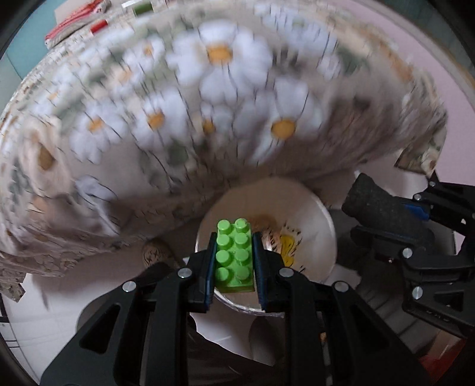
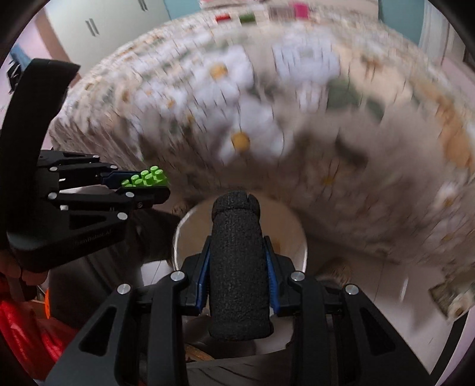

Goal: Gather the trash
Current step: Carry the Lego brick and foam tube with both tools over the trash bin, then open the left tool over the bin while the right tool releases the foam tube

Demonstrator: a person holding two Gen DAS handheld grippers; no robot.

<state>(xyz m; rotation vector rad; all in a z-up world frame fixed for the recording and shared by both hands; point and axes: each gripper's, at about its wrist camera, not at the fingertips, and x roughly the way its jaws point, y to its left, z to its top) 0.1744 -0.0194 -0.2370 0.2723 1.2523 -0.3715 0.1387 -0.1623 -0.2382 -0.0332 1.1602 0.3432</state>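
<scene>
My left gripper [image 1: 235, 237] is shut on a green toy brick [image 1: 234, 256] and holds it above a white bin [image 1: 323, 219] on the floor. Something yellow [image 1: 288, 248] lies inside the bin. My right gripper [image 2: 237, 237] is shut on a black foam cylinder [image 2: 237, 267] and holds it over the same bin [image 2: 294, 225]. The right gripper [image 1: 394, 213] with the cylinder [image 1: 374, 202] also shows at the right of the left wrist view. The left gripper [image 2: 148, 184] with the brick [image 2: 147, 178] shows at the left of the right wrist view.
A table with a daisy-print cloth [image 1: 207, 98] stands just behind the bin, its cloth [image 2: 252, 118] hanging down. Red and green items [image 1: 98, 26] lie at its far edge. A red object [image 2: 20, 323] sits at lower left. The floor [image 1: 29, 311] is pale tile.
</scene>
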